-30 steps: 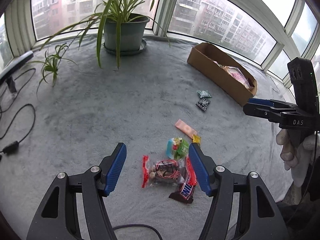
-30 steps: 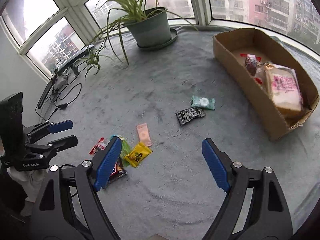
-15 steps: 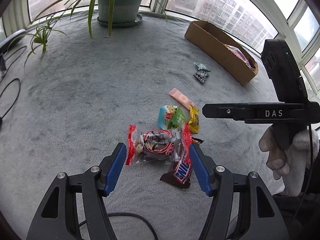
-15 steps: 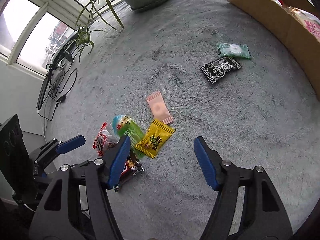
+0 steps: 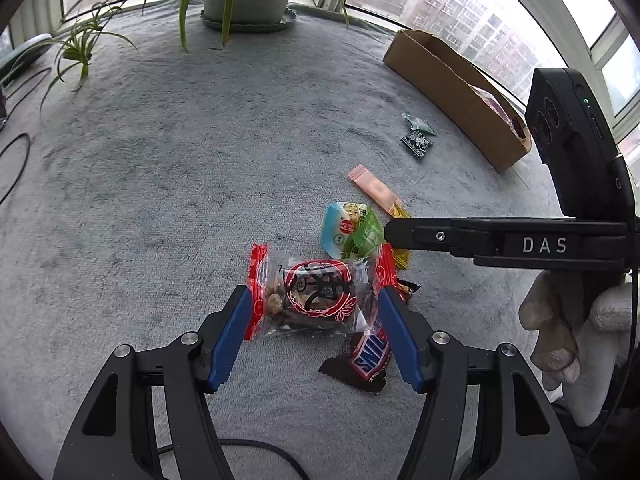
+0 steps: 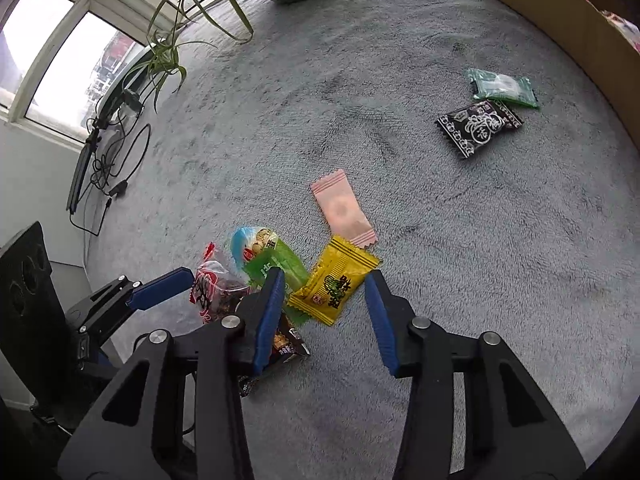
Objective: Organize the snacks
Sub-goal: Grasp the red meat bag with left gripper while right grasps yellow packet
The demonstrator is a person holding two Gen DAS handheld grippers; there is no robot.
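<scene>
Snacks lie scattered on a grey blanket [image 5: 160, 184] as you bring both grippers down over the near cluster. Your left gripper [image 5: 312, 316] has its jaws apart, straddling the clear red-edged packet [image 5: 312, 296], whose long axis runs left to right across the gap, one red seam by each blue pad. Your right gripper [image 6: 326, 300] is likewise spread, with the yellow packet [image 6: 336, 280] just ahead between its tips, lying on a diagonal from near left to far right. The green packet [image 6: 272, 258] and the Snickers bar [image 5: 370, 354] crowd the same cluster, touching or overlapping their neighbours, while the pink sachet [image 6: 342, 208] sits just beyond. The cardboard box [image 5: 452, 92], already holding some snacks, stands far right, well apart, and nearer your right hand's side.
</scene>
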